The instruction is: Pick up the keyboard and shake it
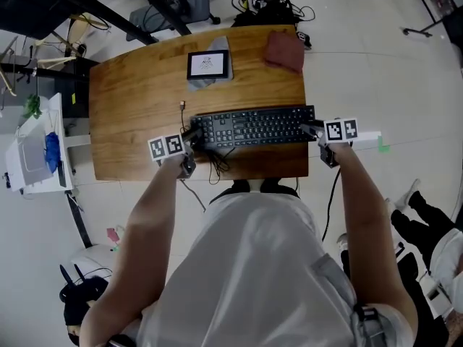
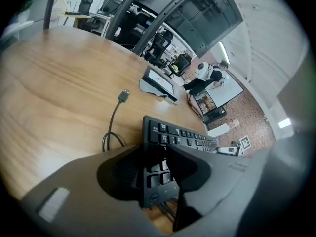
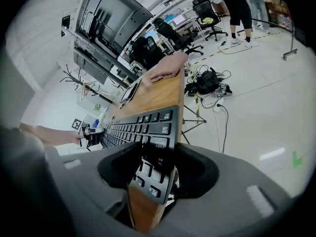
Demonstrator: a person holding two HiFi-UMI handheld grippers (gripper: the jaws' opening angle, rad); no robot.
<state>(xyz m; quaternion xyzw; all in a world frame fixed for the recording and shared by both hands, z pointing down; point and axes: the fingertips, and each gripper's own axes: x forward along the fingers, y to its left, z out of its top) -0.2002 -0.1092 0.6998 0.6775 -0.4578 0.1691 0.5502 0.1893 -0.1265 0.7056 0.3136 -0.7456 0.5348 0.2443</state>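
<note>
**KEYBOARD GRIPPED AT BOTH ENDS**

Left claw [image 2: 157, 168]: the jaws are set narrow and closed on the left end of the keyboard [image 1: 253, 126]. One jaw lies over the outermost keys and the other is against the case. Right claw [image 3: 158, 168]: the same grip on the right end, with one jaw on the key side and the other under the case. Both claws point down at a slant.

Keyboard: black, running from 9 to 3 o'clock in the head view, over the near half of the wooden table [image 1: 137, 96]. Its right end juts just past the table's edge. Whether it rests fully on the wood cannot be told.

Surroundings:
- A loose cable [image 2: 114, 116], its plug free, lies on the wood at 11 o'clock from the left claw, near the keyboard's corner.
- A small screen [image 1: 209, 64] on a grey base sits at 11 o'clock from the keyboard, well apart.
- A reddish cloth [image 1: 284, 50] lies at 1 o'clock — at the table's far corner.
</note>
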